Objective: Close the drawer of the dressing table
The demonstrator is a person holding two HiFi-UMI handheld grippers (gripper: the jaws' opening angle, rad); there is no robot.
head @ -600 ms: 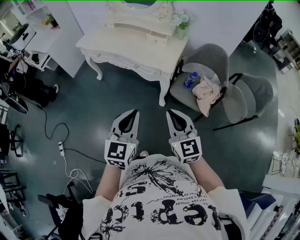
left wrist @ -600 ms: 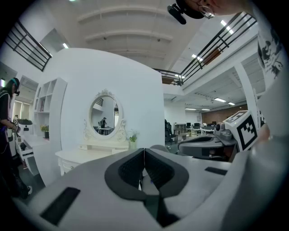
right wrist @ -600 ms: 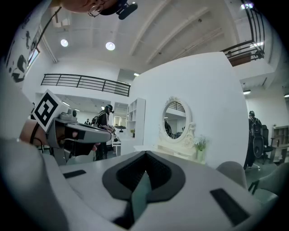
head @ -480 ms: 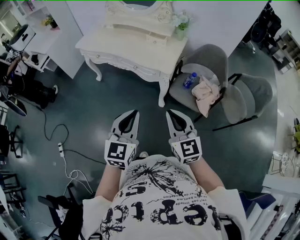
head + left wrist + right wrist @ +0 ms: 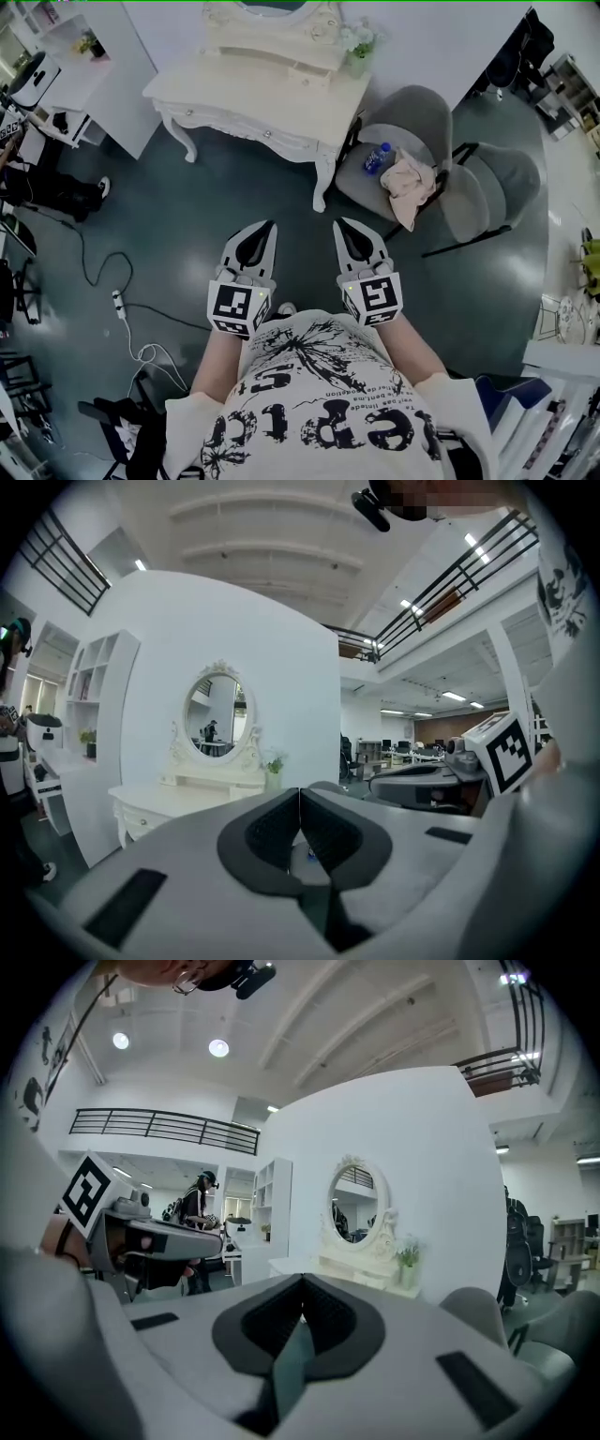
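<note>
The white dressing table [image 5: 253, 94] stands across the dark floor, well ahead of both grippers. A small drawer [image 5: 311, 75] in its upper unit, under the oval mirror [image 5: 214, 722], sticks out a little. My left gripper [image 5: 270, 226] and right gripper [image 5: 338, 225] are held side by side in front of my body, both shut with nothing between the jaws. They point toward the table and are far from it. The left gripper view shows the table [image 5: 178, 803] at the left behind the shut tips [image 5: 299, 794]. In the right gripper view the table [image 5: 352, 1274] lies just beyond the shut tips [image 5: 302, 1281].
Two grey chairs [image 5: 417, 127] stand right of the table; one carries a blue bottle [image 5: 378, 157] and a pink cloth [image 5: 409, 184]. A vase with a plant [image 5: 358, 49] sits on the table's right end. A cable and power strip [image 5: 117, 302] lie on the floor at left. A white shelf unit [image 5: 89, 70] stands at far left.
The dressing table and chairs have slid slightly up and left in the head view. Both grippers keep the same pose, shut and side by side.
</note>
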